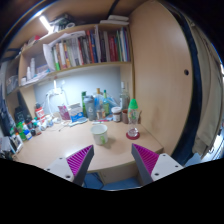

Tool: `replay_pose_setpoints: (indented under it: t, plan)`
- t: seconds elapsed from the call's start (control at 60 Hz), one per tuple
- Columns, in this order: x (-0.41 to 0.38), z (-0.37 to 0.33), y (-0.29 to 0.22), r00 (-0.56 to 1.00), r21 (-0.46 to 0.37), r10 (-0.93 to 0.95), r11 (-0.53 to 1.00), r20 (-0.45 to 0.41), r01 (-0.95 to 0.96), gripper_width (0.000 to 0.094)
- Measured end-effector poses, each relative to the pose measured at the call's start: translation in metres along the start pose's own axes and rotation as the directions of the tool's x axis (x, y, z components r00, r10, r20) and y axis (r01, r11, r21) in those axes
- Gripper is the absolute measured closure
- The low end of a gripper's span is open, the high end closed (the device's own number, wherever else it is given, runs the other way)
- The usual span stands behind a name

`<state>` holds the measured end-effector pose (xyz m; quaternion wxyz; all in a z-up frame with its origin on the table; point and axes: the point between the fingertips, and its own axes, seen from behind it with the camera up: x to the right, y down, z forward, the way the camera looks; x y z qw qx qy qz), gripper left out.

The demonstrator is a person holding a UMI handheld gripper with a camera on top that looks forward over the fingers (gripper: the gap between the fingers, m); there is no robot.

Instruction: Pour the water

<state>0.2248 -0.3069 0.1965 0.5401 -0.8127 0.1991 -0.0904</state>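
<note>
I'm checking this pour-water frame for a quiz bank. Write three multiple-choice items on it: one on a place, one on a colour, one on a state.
1. Where does the pale cup stand?
A. between the fingers
B. on the wooden desk, beyond the fingers
C. on the bookshelf

2. What colour are the pads on the gripper fingers?
A. magenta
B. green
C. yellow

3. How do the fingers stand?
A. shut on the cup
B. shut on a bottle
C. open, holding nothing

Answers:
1 B: the cup sits on the desk top ahead of the fingers, well clear of them.
2 A: both inner pads show magenta.
3 C: a wide gap lies between the fingers, with only the desk edge seen through it.
</note>
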Motion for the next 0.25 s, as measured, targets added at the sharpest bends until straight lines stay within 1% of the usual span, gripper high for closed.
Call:
replay_pose_setpoints:
  t: [0.1,0.15,0.25]
  plan:
    - [-0.033,-0.062,-0.001,1.0,0.007,-0.007,1.0,0.027,0.007,0.01]
    - [-0.041,-0.089,0.0,0.999,0.003,-0.018,1.0,0.027,0.018,0.0091]
    - [-0.054,-0.126,0.001,0.999,0.001,-0.034,0.999,0.039,0.034,0.0091]
